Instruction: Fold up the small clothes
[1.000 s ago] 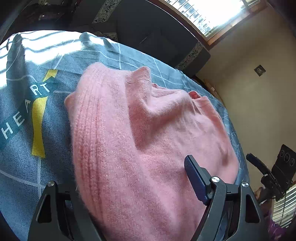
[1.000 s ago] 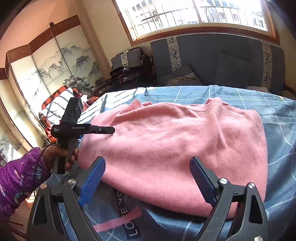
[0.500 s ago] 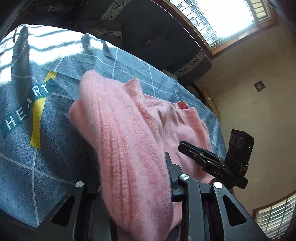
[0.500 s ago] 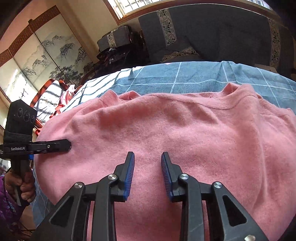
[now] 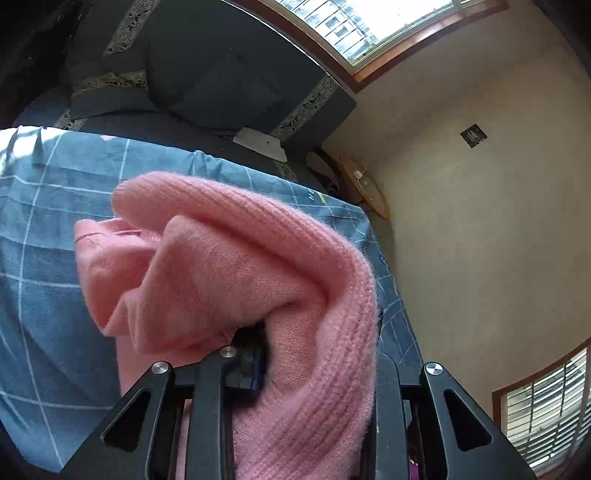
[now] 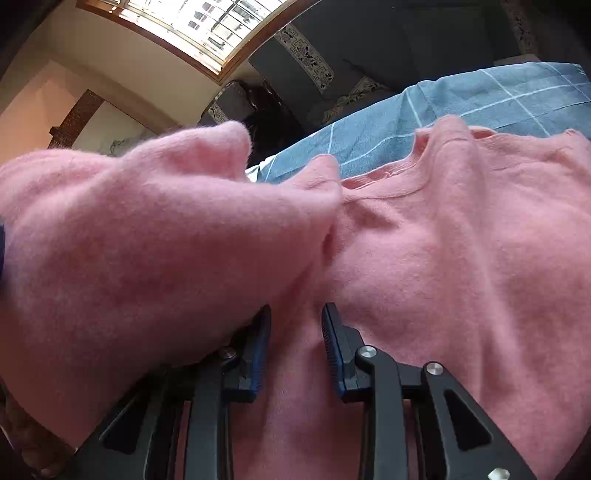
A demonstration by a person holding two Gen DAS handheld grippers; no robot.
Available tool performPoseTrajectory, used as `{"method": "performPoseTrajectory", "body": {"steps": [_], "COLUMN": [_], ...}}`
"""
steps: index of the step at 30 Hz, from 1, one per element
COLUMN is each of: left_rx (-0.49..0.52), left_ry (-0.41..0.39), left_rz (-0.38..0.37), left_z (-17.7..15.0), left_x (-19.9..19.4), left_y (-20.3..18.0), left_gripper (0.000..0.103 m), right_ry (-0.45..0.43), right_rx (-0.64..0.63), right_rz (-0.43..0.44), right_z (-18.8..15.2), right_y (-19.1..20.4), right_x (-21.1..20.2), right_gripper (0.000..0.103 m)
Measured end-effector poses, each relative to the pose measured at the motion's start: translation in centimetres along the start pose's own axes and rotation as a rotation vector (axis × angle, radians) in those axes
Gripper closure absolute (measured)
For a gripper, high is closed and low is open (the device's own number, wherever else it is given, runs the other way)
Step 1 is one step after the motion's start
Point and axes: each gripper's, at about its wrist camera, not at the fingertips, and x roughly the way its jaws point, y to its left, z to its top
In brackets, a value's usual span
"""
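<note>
A pink knitted sweater (image 6: 461, 240) lies on a blue checked bedsheet (image 6: 461, 96). My left gripper (image 5: 295, 354) is shut on the sweater's ribbed hem (image 5: 325, 369) and holds it lifted and bunched above the sheet; the cloth hides most of its fingers. My right gripper (image 6: 295, 332) is shut on a fold of the sweater, its blue pads (image 6: 334, 347) close together with cloth between them. The lifted left part of the sweater (image 6: 129, 240) hangs over the flat part, whose neckline (image 6: 406, 184) shows behind.
A dark sofa with patterned trim (image 5: 207, 74) stands behind the bed below a bright window (image 5: 354, 26). A beige wall (image 5: 480, 221) and a small wooden stand (image 5: 365, 188) are to the right. The bedsheet (image 5: 44, 240) spreads to the left.
My left gripper has lifted the hem higher and carried it across over the sweater. My right gripper has stayed shut on the cloth while the left part of the sweater rose over it.
</note>
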Motion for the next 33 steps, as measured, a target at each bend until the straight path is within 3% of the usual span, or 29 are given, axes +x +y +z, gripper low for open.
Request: {"method": "performPoseTrajectory", "body": {"steps": [3, 5, 8, 12, 14, 15, 16, 18, 19, 21, 23, 28, 31, 33], "left_rx": [0.077, 0.061, 0.001, -0.044, -0.048, -0.039, -0.026, 0.016, 0.021, -0.019, -0.039, 0.132, 0.265, 0.374], "left_ry": [0.027, 0.072, 0.083, 0.021, -0.069, -0.119, -0.165, -0.231, -0.228, -0.191, -0.19, -0.129, -0.012, -0.004], "left_rz": [-0.024, -0.089, -0.158, -0.309, -0.351, -0.332, -0.266, -0.103, -0.063, -0.083, -0.151, -0.178, -0.086, -0.034], "left_z": [0.1, -0.1, -0.3, -0.5, -1.0, -1.5, -2.0, -3.7, -4.7, -6.9, -9.4, -14.2, -16.2, -17.2], "left_x": [3.8, 6.2, 7.6, 4.7, 1.8, 0.3, -1.1, -2.6, -2.6, -1.7, -0.3, 4.7, 8.0, 8.3], "left_y": [-3.0, -3.7, -3.7, -2.4, -1.2, -0.4, 0.3, 2.0, 3.0, 5.0, 5.5, 1.3, -0.8, -1.9], "left_gripper": [0.068, 0.046, 0.043, 0.036, 0.025, 0.02, 0.01, 0.009, 0.009, 0.009, 0.009, 0.009, 0.009, 0.009], "right_ry": [-0.046, -0.066, -0.059, -0.059, -0.066, -0.069, -0.074, -0.099, -0.115, -0.143, -0.164, -0.121, -0.086, -0.068], "right_rx": [0.025, 0.049, 0.067, 0.089, 0.114, 0.14, 0.168, 0.22, 0.245, 0.3, 0.324, 0.268, 0.25, 0.235], "right_rz": [-0.019, -0.014, -0.037, 0.016, 0.06, 0.081, 0.113, 0.187, 0.22, 0.304, 0.344, 0.182, 0.064, 0.045], "right_z": [-1.1, -1.9, -3.0, -4.2, -4.8, -5.1, -5.4, -6.0, -6.2, -6.4, -5.9, -3.1, -2.3, -1.7], "right_y": [-2.3, -4.3, -6.6, -8.1, -8.8, -9.3, -9.8, -10.4, -10.7, -11.4, -11.4, -9.9, -9.8, -10.1], "right_x": [-4.5, -6.8, -8.6, -9.6, -10.4, -10.9, -11.4, -12.4, -13.1, -14.2, -14.7, -14.3, -13.8, -13.2], "right_gripper": [0.074, 0.073, 0.072, 0.074, 0.071, 0.067, 0.065, 0.058, 0.054, 0.032, 0.027, 0.025, 0.025, 0.025]}}
